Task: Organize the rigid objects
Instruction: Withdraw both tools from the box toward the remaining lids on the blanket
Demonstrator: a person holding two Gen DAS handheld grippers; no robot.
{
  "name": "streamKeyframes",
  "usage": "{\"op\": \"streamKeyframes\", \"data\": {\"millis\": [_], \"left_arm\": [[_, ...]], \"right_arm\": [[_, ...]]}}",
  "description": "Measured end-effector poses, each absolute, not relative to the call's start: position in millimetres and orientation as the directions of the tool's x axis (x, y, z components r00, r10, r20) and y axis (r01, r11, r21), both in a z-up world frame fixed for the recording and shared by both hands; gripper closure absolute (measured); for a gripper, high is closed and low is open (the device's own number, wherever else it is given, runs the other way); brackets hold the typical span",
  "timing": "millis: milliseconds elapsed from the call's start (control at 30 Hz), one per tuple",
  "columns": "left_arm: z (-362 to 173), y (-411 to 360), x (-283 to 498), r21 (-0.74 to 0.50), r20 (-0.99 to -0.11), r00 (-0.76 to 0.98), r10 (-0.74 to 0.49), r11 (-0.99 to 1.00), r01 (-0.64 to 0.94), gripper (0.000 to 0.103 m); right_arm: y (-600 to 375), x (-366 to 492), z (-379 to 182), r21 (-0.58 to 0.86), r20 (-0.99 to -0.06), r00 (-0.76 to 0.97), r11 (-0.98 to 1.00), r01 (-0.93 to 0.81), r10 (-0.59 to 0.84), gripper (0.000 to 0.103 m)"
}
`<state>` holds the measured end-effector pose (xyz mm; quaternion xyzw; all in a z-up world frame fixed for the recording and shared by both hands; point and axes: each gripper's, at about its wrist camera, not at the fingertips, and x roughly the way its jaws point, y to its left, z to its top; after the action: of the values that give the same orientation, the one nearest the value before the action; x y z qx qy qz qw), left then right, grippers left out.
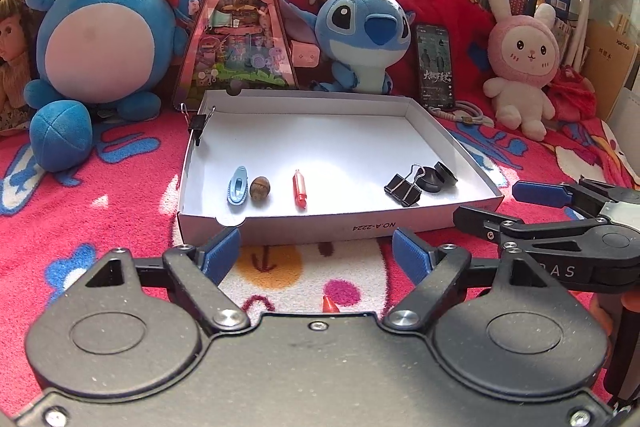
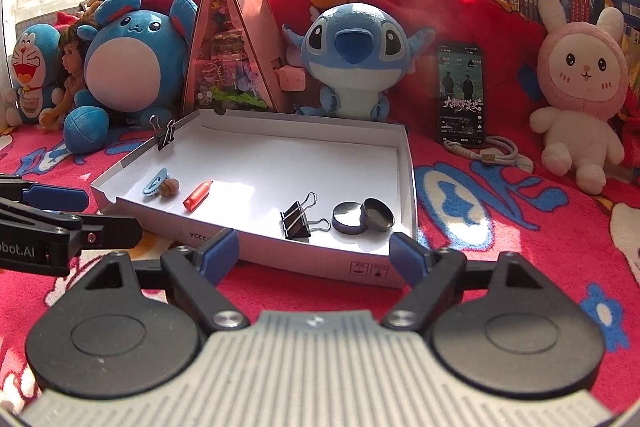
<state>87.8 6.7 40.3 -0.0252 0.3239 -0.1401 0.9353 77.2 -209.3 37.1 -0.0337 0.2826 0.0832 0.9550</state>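
A shallow white cardboard box (image 1: 280, 227) (image 2: 320, 259) lies on the red blanket. Inside it rest a blue clip (image 1: 237, 185) (image 2: 155, 182), a brown nut (image 1: 260, 188) (image 2: 169, 187), a red crayon-like piece (image 1: 299, 189) (image 2: 197, 195), a black binder clip (image 1: 404, 184) (image 2: 298, 223) and a black round tin with its lid (image 1: 438, 177) (image 2: 362, 217). Another binder clip (image 1: 197, 125) (image 2: 165, 135) grips the box's left wall. My left gripper (image 1: 316, 255) is open just before the box's front wall, with nothing between its pads. My right gripper (image 2: 316, 255) is open at the box's near right corner, also empty.
Plush toys stand behind the box: a round blue one (image 1: 104, 35), a blue big-eared one (image 1: 360, 39) and a pink rabbit (image 1: 520, 67). A triangular display case (image 1: 240, 27) and a phone (image 1: 435, 65) with a cable lean at the back. An orange tip (image 1: 330, 305) pokes out under my left gripper.
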Motion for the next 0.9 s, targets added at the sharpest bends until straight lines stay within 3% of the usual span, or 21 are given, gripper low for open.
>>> {"op": "streamKeyframes", "data": {"millis": [600, 800, 900], "left_arm": [[22.8, 10.6, 47.9, -0.145, -0.664, 0.677, -0.316, 0.943, 0.298, 0.024], [9.8, 9.6, 28.7, -0.174, -0.701, 0.621, -0.35, 0.929, 0.327, 0.037], [7.4, 5.7, 22.6, -0.158, -0.705, 0.617, -0.349, 0.926, 0.343, 0.051]], "right_arm": [[-230.5, 27.1, 14.1, -0.068, -0.603, 0.783, 0.969, -0.238, 0.15, 0.014], [-234.2, 7.1, 8.3, -0.071, -0.622, 0.764, 0.96, -0.27, 0.169, 0.014], [-235.5, 3.6, 5.1, -0.083, -0.626, 0.764, 0.961, -0.264, 0.156, 0.014]]}}
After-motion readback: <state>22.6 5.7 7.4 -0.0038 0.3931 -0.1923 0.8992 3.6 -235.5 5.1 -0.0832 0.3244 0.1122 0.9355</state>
